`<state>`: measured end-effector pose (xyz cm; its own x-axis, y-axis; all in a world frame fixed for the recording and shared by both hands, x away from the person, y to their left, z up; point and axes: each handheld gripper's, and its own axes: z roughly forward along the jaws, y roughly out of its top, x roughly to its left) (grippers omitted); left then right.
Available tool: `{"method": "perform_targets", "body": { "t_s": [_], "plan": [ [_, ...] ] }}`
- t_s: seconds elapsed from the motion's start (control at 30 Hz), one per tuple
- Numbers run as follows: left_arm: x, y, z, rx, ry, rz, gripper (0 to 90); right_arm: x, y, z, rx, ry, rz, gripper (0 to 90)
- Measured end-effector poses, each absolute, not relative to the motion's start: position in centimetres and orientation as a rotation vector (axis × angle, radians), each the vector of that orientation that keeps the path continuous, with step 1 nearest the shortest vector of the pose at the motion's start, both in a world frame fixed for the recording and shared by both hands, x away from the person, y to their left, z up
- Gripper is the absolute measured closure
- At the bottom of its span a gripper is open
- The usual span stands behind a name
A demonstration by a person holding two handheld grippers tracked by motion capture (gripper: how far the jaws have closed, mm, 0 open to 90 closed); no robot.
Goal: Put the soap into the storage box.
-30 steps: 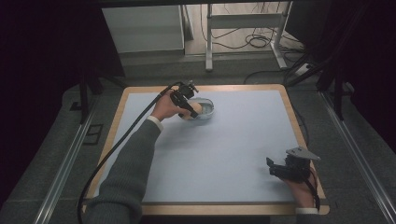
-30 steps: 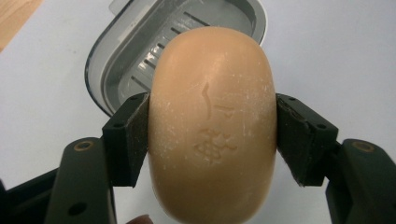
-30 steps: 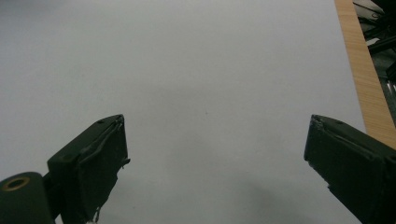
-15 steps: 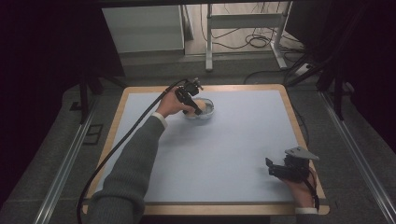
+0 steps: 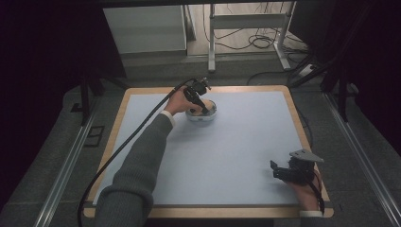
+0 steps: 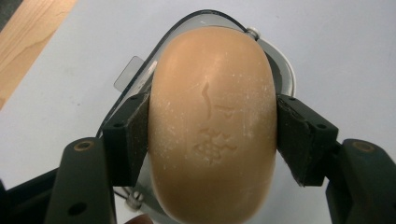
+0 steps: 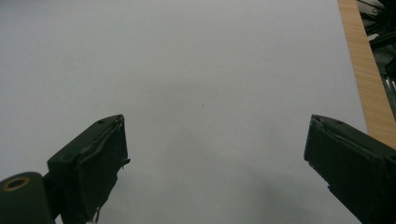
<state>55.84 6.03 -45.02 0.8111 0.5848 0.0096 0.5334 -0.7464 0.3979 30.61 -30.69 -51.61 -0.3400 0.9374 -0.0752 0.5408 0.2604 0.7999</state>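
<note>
- Nearest you, your right gripper (image 5: pixel 280 172) rests at the near right corner of the table (image 5: pixel 236 156), its jaws spread wide with nothing but bare pale surface between them.
- Farther off, your left gripper (image 6: pixel 212 135) is clamped across the tan soap bar (image 6: pixel 212 126), pads tight on both its sides.
- Behind it, the soap sits over the clear soap dish (image 5: pixel 207 115), near the table's far edge.
</note>
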Motion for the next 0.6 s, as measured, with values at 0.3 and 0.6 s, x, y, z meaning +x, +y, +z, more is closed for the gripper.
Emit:
{"method": "perform_targets", "body": {
  "t_s": [0.3, 0.6],
  "plan": [
    [55.9, 6.0, -45.6, 2.616, 0.83, 0.179, 31.1, 30.6, -30.8, -51.7, 1.334, 1.982, 0.924, 5.9],
    [54.0, 6.4, -43.5, 2.569, 0.806, 0.203, 24.0, 30.6, -30.6, -51.8, 1.337, 1.99, 0.915, 6.0]
  ]
}}
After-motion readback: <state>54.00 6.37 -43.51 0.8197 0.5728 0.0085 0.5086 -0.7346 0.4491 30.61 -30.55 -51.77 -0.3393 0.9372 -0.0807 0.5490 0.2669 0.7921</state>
